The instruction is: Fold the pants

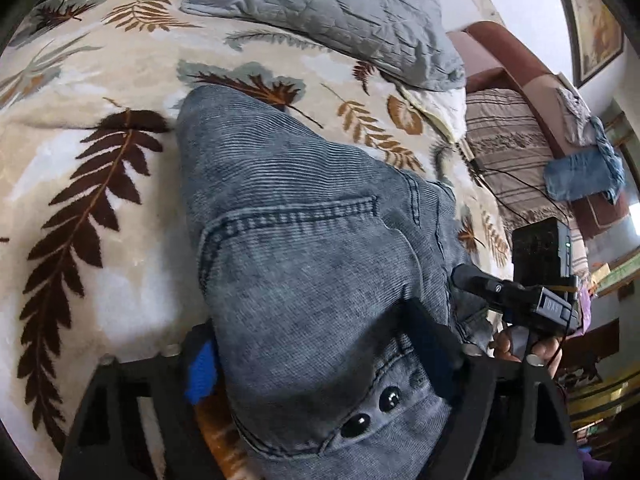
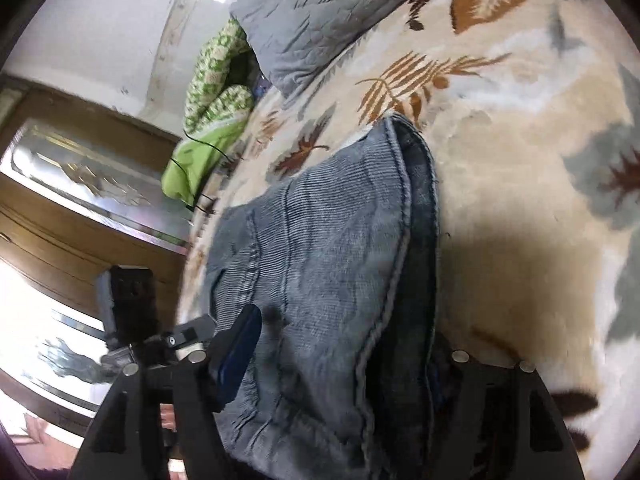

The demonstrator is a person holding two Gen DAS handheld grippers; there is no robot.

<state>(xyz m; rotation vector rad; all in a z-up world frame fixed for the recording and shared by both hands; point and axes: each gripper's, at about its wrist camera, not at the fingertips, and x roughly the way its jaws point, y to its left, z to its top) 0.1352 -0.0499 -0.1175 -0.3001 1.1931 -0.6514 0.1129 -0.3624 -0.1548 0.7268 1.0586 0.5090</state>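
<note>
A cream blanket (image 1: 120,80) printed with brown and grey leaves covered the bed and filled most of both views. A grey quilted pillow (image 1: 332,12) lay on it at the far end, and in the right wrist view a green patterned cloth (image 2: 212,92) sat beside that pillow near the wall.

The pants (image 1: 304,220), grey-blue corduroy, lay doubled on the blanket in front of both grippers. In the left wrist view a back pocket seam crossed the top layer, and the waistband with two dark buttons (image 1: 372,412) bulged up between the fingers. In the right wrist view the stacked layers showed along a thick seamed edge, with darker fabric beneath.

The left gripper (image 1: 320,364) had a thick bunch of the waistband filling the space between its wide-set fingers, which pressed into the fabric on both sides. The right gripper (image 2: 332,360) likewise clasped the stacked layers, its blue-padded finger (image 2: 236,356) against the cloth. Each gripper showed at the edge of the other's view.
</note>
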